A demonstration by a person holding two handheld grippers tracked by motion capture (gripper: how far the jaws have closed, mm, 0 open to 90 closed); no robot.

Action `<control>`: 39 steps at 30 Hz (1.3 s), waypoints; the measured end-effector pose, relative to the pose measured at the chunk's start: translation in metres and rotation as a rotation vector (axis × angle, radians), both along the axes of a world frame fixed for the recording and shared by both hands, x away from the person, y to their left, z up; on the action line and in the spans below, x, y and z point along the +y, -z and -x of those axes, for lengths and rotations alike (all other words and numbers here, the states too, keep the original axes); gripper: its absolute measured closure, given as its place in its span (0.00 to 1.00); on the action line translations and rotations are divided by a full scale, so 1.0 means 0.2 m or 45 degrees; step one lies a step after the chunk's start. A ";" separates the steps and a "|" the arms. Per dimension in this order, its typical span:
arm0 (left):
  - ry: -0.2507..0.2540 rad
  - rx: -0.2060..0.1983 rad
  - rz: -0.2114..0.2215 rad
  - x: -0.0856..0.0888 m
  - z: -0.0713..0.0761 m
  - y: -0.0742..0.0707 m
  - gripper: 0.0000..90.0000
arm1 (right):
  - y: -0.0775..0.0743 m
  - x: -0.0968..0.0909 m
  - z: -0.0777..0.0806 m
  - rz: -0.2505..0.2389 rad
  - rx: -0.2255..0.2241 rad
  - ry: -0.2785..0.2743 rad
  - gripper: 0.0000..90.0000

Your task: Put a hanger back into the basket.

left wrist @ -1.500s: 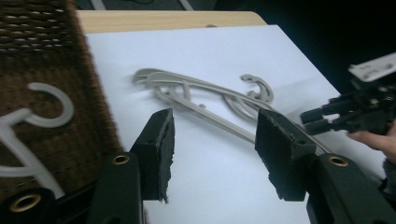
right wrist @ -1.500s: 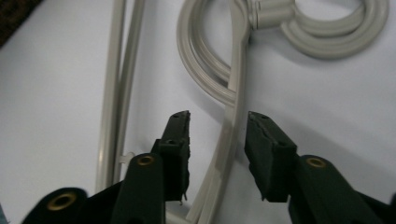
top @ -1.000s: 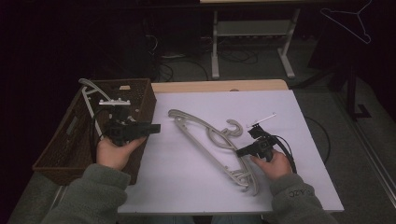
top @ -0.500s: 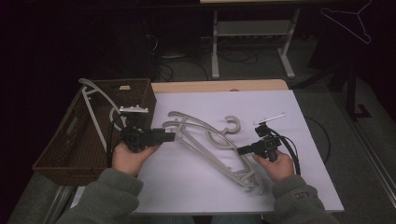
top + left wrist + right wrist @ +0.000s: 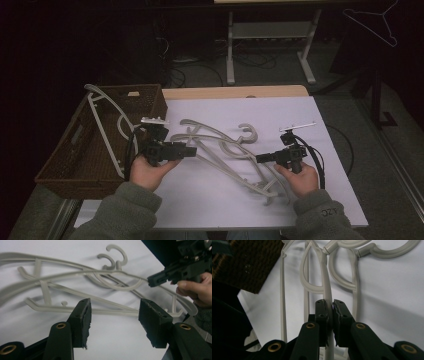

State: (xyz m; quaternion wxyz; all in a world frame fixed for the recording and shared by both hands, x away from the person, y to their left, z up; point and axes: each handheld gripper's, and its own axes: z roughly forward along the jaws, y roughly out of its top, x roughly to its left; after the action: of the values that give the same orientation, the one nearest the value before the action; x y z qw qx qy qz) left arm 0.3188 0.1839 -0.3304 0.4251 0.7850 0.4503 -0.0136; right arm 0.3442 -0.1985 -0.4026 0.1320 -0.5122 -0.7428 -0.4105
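Several pale grey plastic hangers lie tangled on the white table top. My right gripper is shut on one hanger's arm, which runs up between its pads. Left of the pile, my left gripper points right at it. Its jaws are open with nothing between them, and the hangers lie just beyond the fingertips. The right gripper and its hand appear in the left gripper view at the upper right.
A brown woven basket stands at the table's left edge with another pale hanger leaning in it. A metal stand and cables are on the dark floor behind. A wire hanger hangs at the top right.
My left gripper has moved right, from over the basket's edge to the left end of the hanger pile. The right gripper has stayed nearly in place, gripping the hanger.
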 end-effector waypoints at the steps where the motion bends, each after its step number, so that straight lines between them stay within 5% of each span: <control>1: 0.003 0.008 0.002 -0.01 0.00 0.01 0.48 | 0.00 0.00 0.00 -0.014 -0.001 0.006 0.91; 12: 0.037 0.057 0.007 -0.13 -0.01 0.08 0.48 | -0.05 -0.05 0.01 -0.092 -0.071 0.109 0.91; 19: 0.050 0.139 0.057 -0.27 -0.05 0.16 0.47 | -0.11 -0.02 0.02 -0.099 -0.140 0.134 0.91; 26: -0.012 0.203 0.158 -0.29 -0.09 0.20 0.49 | -0.14 -0.01 0.05 -0.105 -0.180 0.153 0.91; 39: -0.071 0.223 0.219 -0.28 -0.12 0.21 0.61 | -0.16 0.02 0.09 -0.102 -0.235 0.171 0.91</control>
State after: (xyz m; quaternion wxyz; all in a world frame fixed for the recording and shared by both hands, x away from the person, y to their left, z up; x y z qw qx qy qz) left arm 0.3432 0.1270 -0.3716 0.4501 0.7287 0.5045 -0.1091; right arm 0.3262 -0.1952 -0.3711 0.0556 -0.5150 -0.6989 -0.4932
